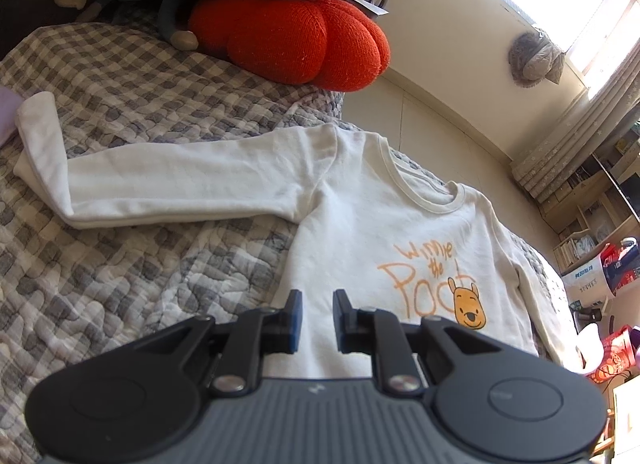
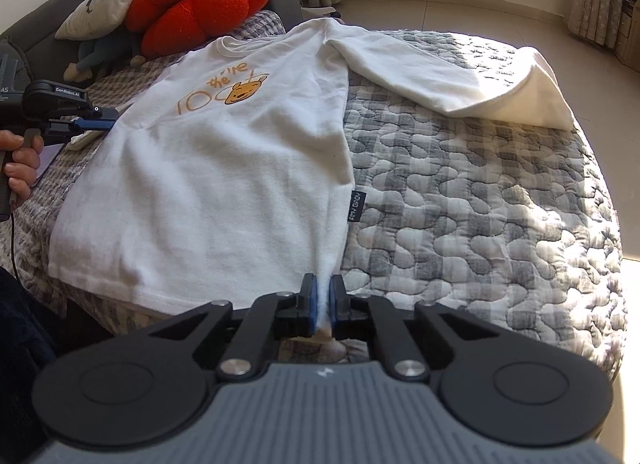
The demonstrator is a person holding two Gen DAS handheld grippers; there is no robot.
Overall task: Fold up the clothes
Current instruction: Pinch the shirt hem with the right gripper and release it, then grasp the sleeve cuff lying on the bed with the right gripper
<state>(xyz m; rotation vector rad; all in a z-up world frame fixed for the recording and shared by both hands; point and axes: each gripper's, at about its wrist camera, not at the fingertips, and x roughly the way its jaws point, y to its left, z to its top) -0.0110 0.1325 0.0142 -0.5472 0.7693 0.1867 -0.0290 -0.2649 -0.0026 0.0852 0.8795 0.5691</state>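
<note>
Shirt: white long-sleeved child's top with an orange bear print, spread front-up on the quilt, both sleeves stretched outward.
Quilt: grey-and-white checked bedcover under the whole garment.
Right gripper: jaws clenched on the shirt's bottom hem at the corner nearest this camera; a pinch of white fabric stands up between the blue pads.
Shirt relative to right gripper: body runs away from the jaws toward the neckline; a small dark side label hangs on the seam just beyond the grip.
Right-side sleeve: lies out over the quilt to the right, cuff end in bright sun near the bed edge.
Left gripper: jaws parted, nothing between them, above the lower body of the shirt near its side edge.
Left gripper in the right wrist view: at the far side edge of the shirt at about chest level, held by a hand; contact with the cloth cannot be judged.
Other sleeve: extends left from the shoulder, flat on the quilt, well apart from the left jaws.
Red cushions: stacked beyond the neckline at the head of the bed.
</note>
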